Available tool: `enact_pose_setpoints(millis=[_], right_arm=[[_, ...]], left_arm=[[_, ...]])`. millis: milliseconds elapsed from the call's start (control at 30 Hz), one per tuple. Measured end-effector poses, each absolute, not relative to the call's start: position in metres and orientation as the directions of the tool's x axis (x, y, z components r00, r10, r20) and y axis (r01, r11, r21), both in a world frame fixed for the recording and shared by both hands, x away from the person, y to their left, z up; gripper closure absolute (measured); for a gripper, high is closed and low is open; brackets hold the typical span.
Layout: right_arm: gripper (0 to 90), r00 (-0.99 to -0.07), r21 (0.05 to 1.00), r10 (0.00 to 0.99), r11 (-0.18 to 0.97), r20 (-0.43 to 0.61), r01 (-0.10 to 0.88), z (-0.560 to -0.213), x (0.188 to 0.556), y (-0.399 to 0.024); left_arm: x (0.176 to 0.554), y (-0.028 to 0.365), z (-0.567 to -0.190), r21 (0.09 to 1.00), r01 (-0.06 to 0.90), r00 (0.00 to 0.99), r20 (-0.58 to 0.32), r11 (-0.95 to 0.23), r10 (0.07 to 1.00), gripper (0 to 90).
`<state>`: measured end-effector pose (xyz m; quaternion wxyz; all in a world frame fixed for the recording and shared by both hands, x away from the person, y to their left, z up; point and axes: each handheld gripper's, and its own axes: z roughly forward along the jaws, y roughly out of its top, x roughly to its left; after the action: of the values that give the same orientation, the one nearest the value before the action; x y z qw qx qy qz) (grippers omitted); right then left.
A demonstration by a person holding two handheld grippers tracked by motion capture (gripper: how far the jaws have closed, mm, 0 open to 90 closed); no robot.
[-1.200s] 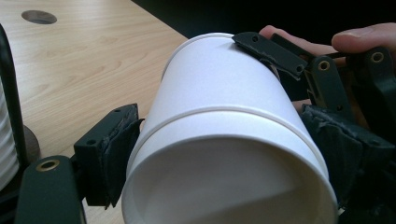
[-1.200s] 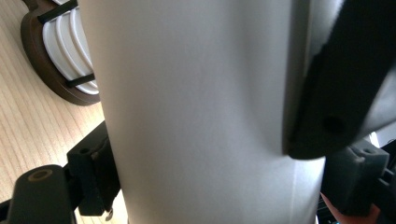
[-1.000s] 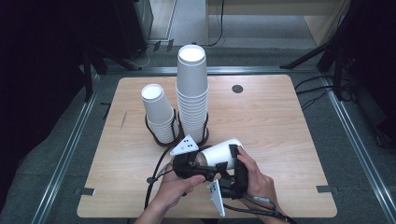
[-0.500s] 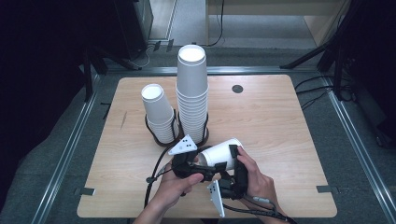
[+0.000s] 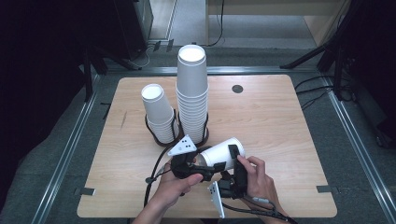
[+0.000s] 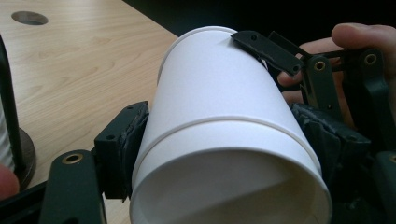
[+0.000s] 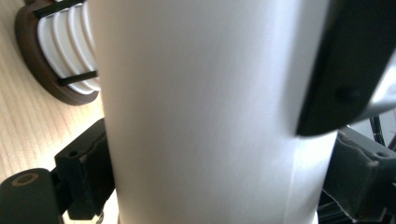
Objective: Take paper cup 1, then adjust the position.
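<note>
Both hands low, just in front of tall cup stack [image 5: 192, 93]. Left claw [image 5: 196, 164] clenched on nested cups' [image 5: 219, 154] rim end, just tightened; right claw [image 5: 236, 161] around other end, just loosening; grip unclear.

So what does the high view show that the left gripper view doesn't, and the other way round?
High view: the whole table, with a short stack of cups and a tall stack of cups seen top to bottom. Left gripper view: close up, the pads of the left hand-held gripper pressing on the cup's sides, its open mouth facing the camera. Both: the white cup held on its side, and the round hole in the tabletop.
</note>
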<state>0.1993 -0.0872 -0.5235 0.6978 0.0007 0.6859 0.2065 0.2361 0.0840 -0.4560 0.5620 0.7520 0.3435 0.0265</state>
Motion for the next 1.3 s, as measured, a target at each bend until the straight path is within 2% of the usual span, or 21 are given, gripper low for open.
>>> enact_pose_setpoints(millis=[100,167,400,467,600,733,800,833,867,933,967,1000,1033,1067,1100,1233,1300], right_arm=[[7.7,-0.030,0.283,0.286,0.914,-0.958,-0.291,-0.525,0.199,-0.088],[3.9,-0.013,0.279,0.288,0.915,-0.958,-0.291,-0.524,0.199,-0.091],[0.0,-0.019,0.324,0.333,0.901,-0.943,-0.289,-0.520,0.198,-0.095],[0.0,-0.047,0.394,0.399,0.869,-0.916,-0.300,-0.517,0.196,-0.096],[0.0,-0.097,0.470,0.464,0.829,-0.880,-0.302,-0.511,0.192,-0.100],[0.0,-0.140,0.536,0.519,0.796,-0.843,-0.281,-0.509,0.190,-0.102],[0.0,-0.203,0.617,0.582,0.750,-0.787,-0.238,-0.505,0.190,-0.103],[0.0,-0.203,0.617,0.582,0.750,-0.787,-0.238,-0.505,0.190,-0.103],[0.0,-0.226,0.650,0.610,0.728,-0.759,-0.219,-0.502,0.190,-0.104],[0.0,-0.292,0.768,0.715,0.624,-0.635,-0.144,-0.493,0.192,-0.107],[0.0,-0.292,0.768,0.715,0.624,-0.635,-0.144,-0.493,0.192,-0.107],[0.0,-0.315,0.807,0.748,0.578,-0.583,-0.120,-0.490,0.193,-0.108],[0.0,-0.350,0.868,0.803,0.492,-0.483,-0.069,-0.482,0.195,-0.113],[0.0,-0.368,0.893,0.823,0.448,-0.432,-0.046,-0.479,0.196,-0.115],[0.0,-0.368,0.893,0.823,0.448,-0.432,-0.046,-0.479,0.196,-0.115],[0.0,-0.434,0.964,0.875,0.261,-0.213,0.054,-0.468,0.198,-0.125],[0.0,-0.444,0.971,0.879,0.227,-0.173,0.071,-0.467,0.199,-0.126]], left_arm=[[0.237,0.086,-0.456,0.864,0.486,0.765,-0.347,-0.133,0.542,24.3],[0.237,0.088,-0.454,0.867,0.484,0.760,-0.348,-0.121,0.549,24.6],[0.239,0.097,-0.451,0.873,0.480,0.744,-0.354,-0.085,0.566,24.9],[0.239,0.103,-0.448,0.881,0.470,0.737,-0.354,-0.061,0.576,24.9],[0.238,0.107,-0.445,0.892,0.450,0.735,-0.340,-0.047,0.587,24.9],[0.237,0.114,-0.441,0.904,0.427,0.726,-0.335,-0.012,0.601,24.9],[0.236,0.117,-0.439,0.910,0.415,0.722,-0.332,0.004,0.607,24.9],[0.236,0.119,-0.439,0.913,0.408,0.721,-0.327,0.007,0.610,24.9],[0.235,0.120,-0.438,0.915,0.403,0.719,-0.330,0.020,0.612,24.9],[0.234,0.122,-0.436,0.921,0.387,0.717,-0.325,0.035,0.616,24.9],[0.234,0.122,-0.436,0.924,0.380,0.718,-0.326,0.046,0.615,24.9],[0.233,0.123,-0.435,0.926,0.373,0.718,-0.324,0.053,0.616,24.8],[0.232,0.123,-0.435,0.930,0.364,0.719,-0.318,0.055,0.618,24.8],[0.231,0.123,-0.434,0.933,0.352,0.719,-0.317,0.070,0.618,24.8],[0.231,0.123,-0.434,0.933,0.352,0.719,-0.317,0.070,0.618,24.8],[0.230,0.122,-0.436,0.938,0.335,0.727,-0.314,0.084,0.611,24.8],[0.230,0.121,-0.437,0.939,0.334,0.726,-0.312,0.083,0.612,24.8]])
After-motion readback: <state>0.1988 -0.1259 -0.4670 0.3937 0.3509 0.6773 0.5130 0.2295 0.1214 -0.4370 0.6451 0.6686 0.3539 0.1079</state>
